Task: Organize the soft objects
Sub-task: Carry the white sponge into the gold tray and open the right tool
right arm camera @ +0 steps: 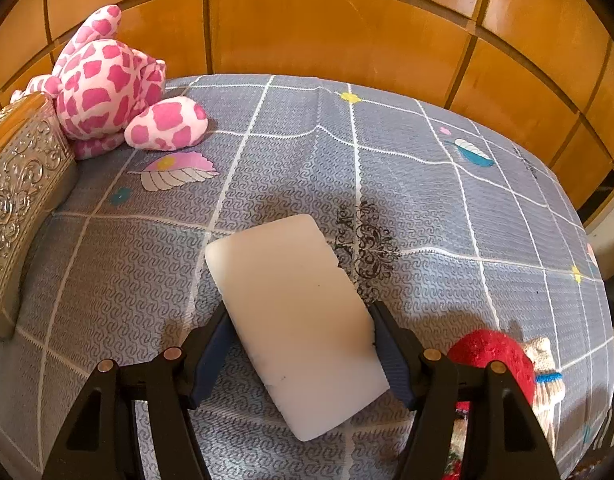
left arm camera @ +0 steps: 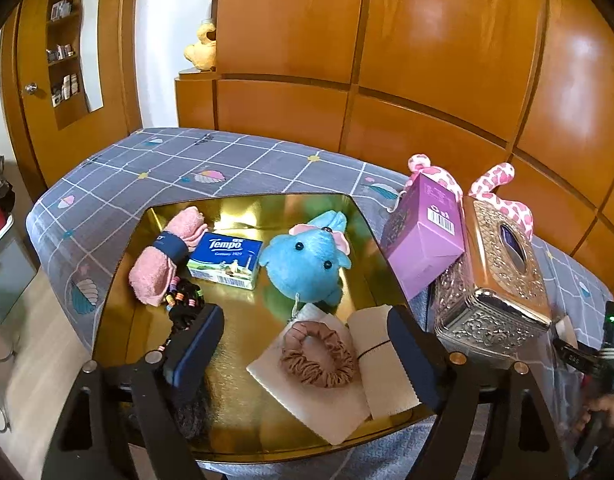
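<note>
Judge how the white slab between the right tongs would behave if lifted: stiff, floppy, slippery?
The white slab probably stays stiff: it looks thick, flat-faced and unbent. A chipped edge suggests soft, crumbly foam, so likely light. The right tongs flank its sides; its matte surface should not slip much.

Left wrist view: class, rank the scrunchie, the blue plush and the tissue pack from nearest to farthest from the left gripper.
1. Scrunchie, between the left gripper fingers, on the tray's near part.
2. Blue plush, mid-tray, beyond it.
3. Tissue pack, left of the plush; too close to call against it.
</note>
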`<control>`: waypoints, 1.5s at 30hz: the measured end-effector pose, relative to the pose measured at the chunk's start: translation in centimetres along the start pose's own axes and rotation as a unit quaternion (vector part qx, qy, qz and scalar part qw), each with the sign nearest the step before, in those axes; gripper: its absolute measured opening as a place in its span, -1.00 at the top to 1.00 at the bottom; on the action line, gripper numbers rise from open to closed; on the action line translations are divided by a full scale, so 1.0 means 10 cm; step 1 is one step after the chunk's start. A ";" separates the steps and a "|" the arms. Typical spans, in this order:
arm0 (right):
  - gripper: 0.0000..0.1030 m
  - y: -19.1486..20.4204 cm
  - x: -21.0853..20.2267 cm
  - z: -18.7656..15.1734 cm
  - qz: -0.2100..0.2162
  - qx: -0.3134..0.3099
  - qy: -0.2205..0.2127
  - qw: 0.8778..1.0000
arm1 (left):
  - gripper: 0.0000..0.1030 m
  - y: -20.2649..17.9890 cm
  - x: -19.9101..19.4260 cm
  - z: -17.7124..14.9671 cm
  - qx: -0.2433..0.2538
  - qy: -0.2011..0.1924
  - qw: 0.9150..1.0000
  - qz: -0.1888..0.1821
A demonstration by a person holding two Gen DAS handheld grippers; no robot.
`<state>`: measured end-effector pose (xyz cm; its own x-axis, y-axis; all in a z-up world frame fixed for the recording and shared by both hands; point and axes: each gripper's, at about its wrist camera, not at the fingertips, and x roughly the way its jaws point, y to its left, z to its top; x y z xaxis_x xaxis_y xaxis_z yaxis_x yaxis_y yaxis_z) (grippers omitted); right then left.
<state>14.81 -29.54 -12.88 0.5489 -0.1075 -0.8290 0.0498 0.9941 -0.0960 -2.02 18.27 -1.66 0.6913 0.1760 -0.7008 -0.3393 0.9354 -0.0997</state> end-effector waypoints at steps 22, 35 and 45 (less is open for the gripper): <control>-0.17 0.21 -0.87 0.10 0.151 0.091 -0.039 0.984 | -0.67 0.00 0.06 -0.08 0.002 0.016 1.000 -0.013; -0.17 1.46 -1.91 0.47 0.301 -0.053 -0.117 0.945 | -0.69 0.28 0.01 -0.05 -0.026 0.004 1.000 0.007; -0.17 2.59 -1.98 0.43 0.384 -0.138 -0.050 0.912 | -0.69 0.66 0.02 -0.02 -0.065 0.001 0.997 0.037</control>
<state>8.81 -1.63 3.44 0.4073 0.6340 -0.6574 -0.5848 0.7339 0.3454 -4.27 24.41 -2.56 0.6601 0.2434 -0.7106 -0.4701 0.8718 -0.1381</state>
